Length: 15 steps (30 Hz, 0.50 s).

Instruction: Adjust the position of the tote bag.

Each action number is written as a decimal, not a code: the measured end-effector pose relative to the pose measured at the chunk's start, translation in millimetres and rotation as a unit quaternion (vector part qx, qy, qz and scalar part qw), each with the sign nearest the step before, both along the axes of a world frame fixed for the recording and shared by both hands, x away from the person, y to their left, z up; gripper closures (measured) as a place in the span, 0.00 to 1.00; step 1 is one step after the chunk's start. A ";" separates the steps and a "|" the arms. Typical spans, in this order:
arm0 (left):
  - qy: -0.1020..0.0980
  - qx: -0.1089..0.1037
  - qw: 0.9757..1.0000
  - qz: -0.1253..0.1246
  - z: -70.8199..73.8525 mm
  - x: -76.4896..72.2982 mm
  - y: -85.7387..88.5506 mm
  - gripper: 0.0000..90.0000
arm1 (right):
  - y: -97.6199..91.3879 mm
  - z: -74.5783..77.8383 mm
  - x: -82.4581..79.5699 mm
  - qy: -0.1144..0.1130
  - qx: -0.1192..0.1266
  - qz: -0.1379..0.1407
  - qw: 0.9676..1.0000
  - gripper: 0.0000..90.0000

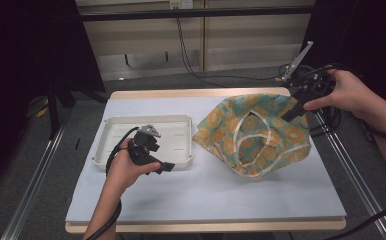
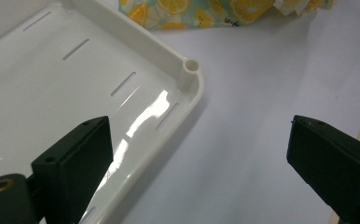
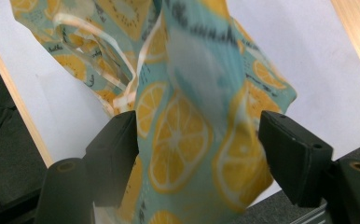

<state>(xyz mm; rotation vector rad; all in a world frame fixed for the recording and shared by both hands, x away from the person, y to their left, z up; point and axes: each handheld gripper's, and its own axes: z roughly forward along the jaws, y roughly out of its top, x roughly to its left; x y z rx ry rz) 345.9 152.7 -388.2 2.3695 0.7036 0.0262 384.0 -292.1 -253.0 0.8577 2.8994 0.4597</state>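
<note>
High view: one white tray (image 1: pixel 112 131) left, one lemon-print bag (image 1: pixel 253 132) right on the bench (image 1: pixel 206 195). Left gripper (image 2: pixel 199 154) jaws wide over the tray's corner; right gripper (image 3: pixel 199 158) jaws wide around bag cloth.

Black left tongs (image 1: pixel 164 167), black right tongs (image 1: pixel 296 107), grey triangular top plates, trailing black cables

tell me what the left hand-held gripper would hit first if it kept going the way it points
Probably the white tray's near corner rim, or the white table cover just beside it; depth is unclear. The left hand-held gripper is open and straddles that edge.
</note>
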 end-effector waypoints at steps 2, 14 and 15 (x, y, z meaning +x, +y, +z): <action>-0.001 0.000 1.000 0.000 2.4 1.1 -2.8 0.08 | -2.8 -1.7 -3.3 0.000 -0.002 -0.003 1.000 0.32; 0.005 -0.013 1.000 -0.020 13.9 6.9 -23.4 0.11 | -20.0 -0.1 -23.6 0.003 0.003 -0.022 1.000 0.34; 0.005 -0.013 1.000 -0.020 13.9 6.9 -23.4 0.11 | -20.0 -0.1 -23.6 0.003 0.003 -0.022 1.000 0.34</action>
